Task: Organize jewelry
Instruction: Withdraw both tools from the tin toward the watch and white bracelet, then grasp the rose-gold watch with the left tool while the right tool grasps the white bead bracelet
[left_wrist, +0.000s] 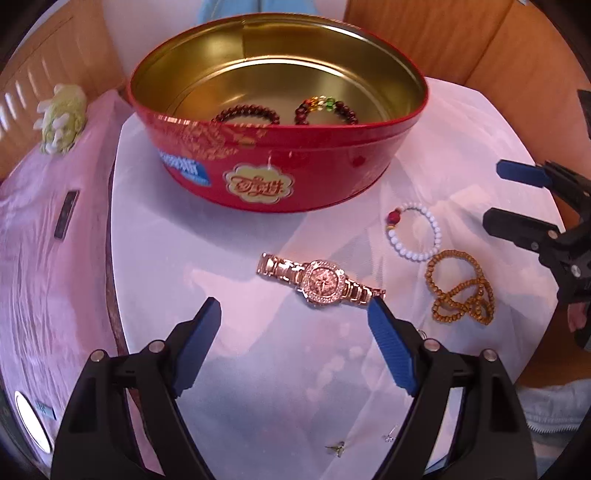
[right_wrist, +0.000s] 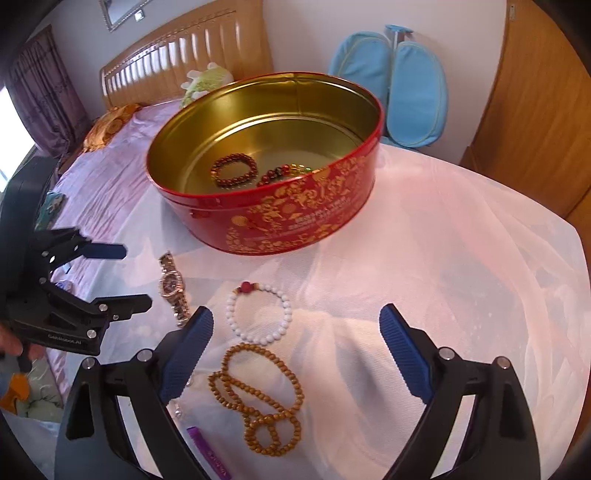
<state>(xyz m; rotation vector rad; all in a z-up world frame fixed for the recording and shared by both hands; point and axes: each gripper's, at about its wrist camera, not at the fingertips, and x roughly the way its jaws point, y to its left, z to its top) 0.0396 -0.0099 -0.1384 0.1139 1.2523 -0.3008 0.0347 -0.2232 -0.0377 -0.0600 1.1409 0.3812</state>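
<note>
A red tin (left_wrist: 280, 173) with a gold inside stands on the white cloth; it also shows in the right wrist view (right_wrist: 295, 221). It holds a dark bead bracelet (left_wrist: 245, 112) and a multicoloured bead bracelet (left_wrist: 325, 109). A rose-gold watch (left_wrist: 321, 282) lies just beyond my left gripper (left_wrist: 295, 314), which is open and empty. A white bead bracelet (right_wrist: 258, 314) and a brown bead string (right_wrist: 258, 395) lie between the fingers of my right gripper (right_wrist: 295, 325), which is open and empty.
A bed with a pink sheet (left_wrist: 44, 240) lies to the left, with a plush toy (left_wrist: 61, 118) and a phone (left_wrist: 66, 214) on it. Small earrings (left_wrist: 336, 448) lie near the cloth's front. A purple tube (right_wrist: 208, 452) lies near the right gripper. Blue cushions (right_wrist: 402, 85) stand behind.
</note>
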